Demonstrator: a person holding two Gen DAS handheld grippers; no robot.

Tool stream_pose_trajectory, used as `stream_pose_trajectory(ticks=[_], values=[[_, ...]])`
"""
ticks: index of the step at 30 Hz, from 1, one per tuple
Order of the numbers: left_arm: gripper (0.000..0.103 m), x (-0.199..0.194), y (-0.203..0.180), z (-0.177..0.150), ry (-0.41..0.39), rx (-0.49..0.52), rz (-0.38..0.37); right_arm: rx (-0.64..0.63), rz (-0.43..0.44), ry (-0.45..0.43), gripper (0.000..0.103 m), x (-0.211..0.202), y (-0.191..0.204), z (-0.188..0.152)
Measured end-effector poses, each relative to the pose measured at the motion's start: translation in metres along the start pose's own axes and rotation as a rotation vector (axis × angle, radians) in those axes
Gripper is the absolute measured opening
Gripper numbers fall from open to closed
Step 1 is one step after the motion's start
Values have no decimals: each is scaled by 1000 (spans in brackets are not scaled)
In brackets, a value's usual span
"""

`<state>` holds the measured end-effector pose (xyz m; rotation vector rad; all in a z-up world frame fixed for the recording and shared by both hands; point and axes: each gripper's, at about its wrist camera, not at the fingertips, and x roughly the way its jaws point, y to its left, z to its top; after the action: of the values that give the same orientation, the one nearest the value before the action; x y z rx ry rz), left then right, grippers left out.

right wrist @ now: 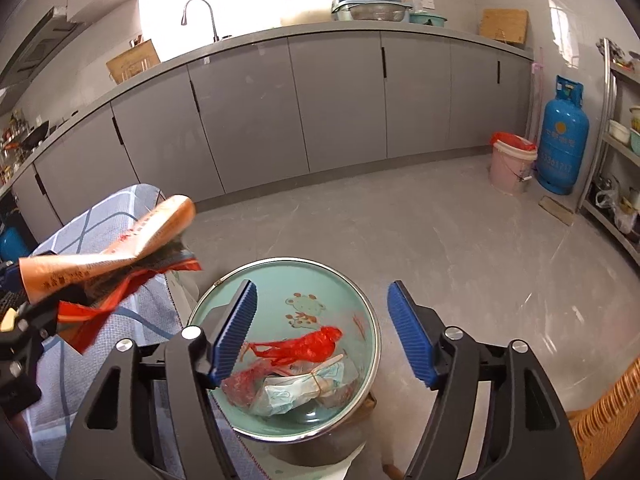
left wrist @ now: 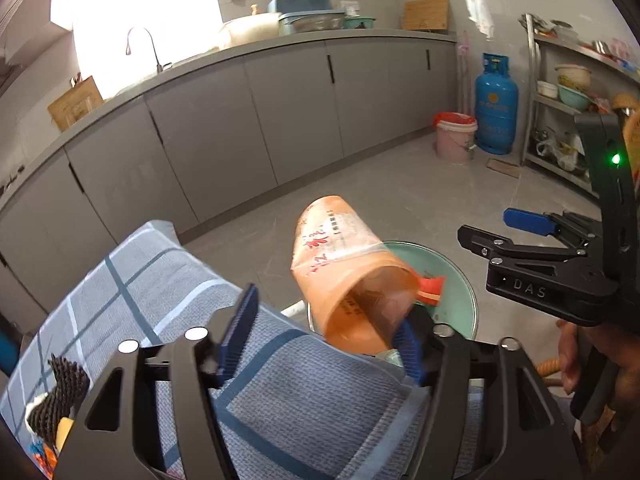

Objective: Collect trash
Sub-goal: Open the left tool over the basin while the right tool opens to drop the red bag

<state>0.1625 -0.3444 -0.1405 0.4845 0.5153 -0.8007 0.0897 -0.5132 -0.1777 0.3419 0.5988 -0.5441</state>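
Left wrist view: your left tongs (left wrist: 324, 332) are spread, pads apart; the orange wrapper (left wrist: 348, 272) sits between them, leaning on the right-hand pad, whether it's still gripped I can't tell. It blocks most of the teal basin (left wrist: 460, 276) behind it. Your right tongs (left wrist: 500, 226) show at right, a hand (left wrist: 576, 364) under them.

Right wrist view fills the gap: right tongs (right wrist: 322, 332) wide apart, nothing between, hovering over the basin (right wrist: 280, 276). Inside it: red plastic scrap (right wrist: 308, 344), a crumpled pale packet (right wrist: 296, 392). Wrapper (right wrist: 108, 256) hangs at left, above the blue checked cloth (right wrist: 104, 216), short of the basin rim.

Room: grey tile floor, grey cabinets (right wrist: 336, 96), worktop (right wrist: 420, 32) with faucet (right wrist: 200, 16), pink bucket (right wrist: 512, 164), blue gas cylinder (right wrist: 564, 140), metal rack (left wrist: 560, 100).
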Motion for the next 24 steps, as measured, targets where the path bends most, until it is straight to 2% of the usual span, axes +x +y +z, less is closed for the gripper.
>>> stream_pose_trajectory(ticks=[2, 5, 6, 7, 9, 12, 14, 16, 18, 21, 22, 24], values=[[84, -2, -2, 0, -17, 15, 36, 12, -4, -4, 70, -8, -3, -2], [86, -3, 0, 1, -2, 8, 19, 19, -23, -16, 74, -20, -7, -5], [96, -2, 0, 1, 4, 6, 16, 25, -28, -22, 75, -23, -9, -5], [99, -1, -2, 0, 13, 12, 2, 31, -31, -25, 76, -25, -10, -5], [99, 3, -3, -1, 47, 24, 12, 46, -35, -31, 76, -30, -12, -5], [99, -8, 3, 6, 16, -22, -52, 51, -41, -42, 77, -34, -14, -3], [99, -5, 5, 14, 50, -47, -79, 53, -38, -41, 78, -35, -14, -3], [99, 11, 3, 20, 149, -12, -55, 54, -37, -46, 78, -36, -13, -2], [99, 20, 3, 23, 176, 19, 0, 56, -29, -50, 78, -38, -13, -1], [99, 30, 21, 28, 243, -92, -101, 51, -22, -71, 81, -44, -12, 1], [99, 30, 27, 30, 236, -131, -114, 56, -13, -79, 82, -46, -11, 2], [99, 30, 30, 33, 215, -130, -102, 66, 19, -92, 83, -50, -11, 3]])
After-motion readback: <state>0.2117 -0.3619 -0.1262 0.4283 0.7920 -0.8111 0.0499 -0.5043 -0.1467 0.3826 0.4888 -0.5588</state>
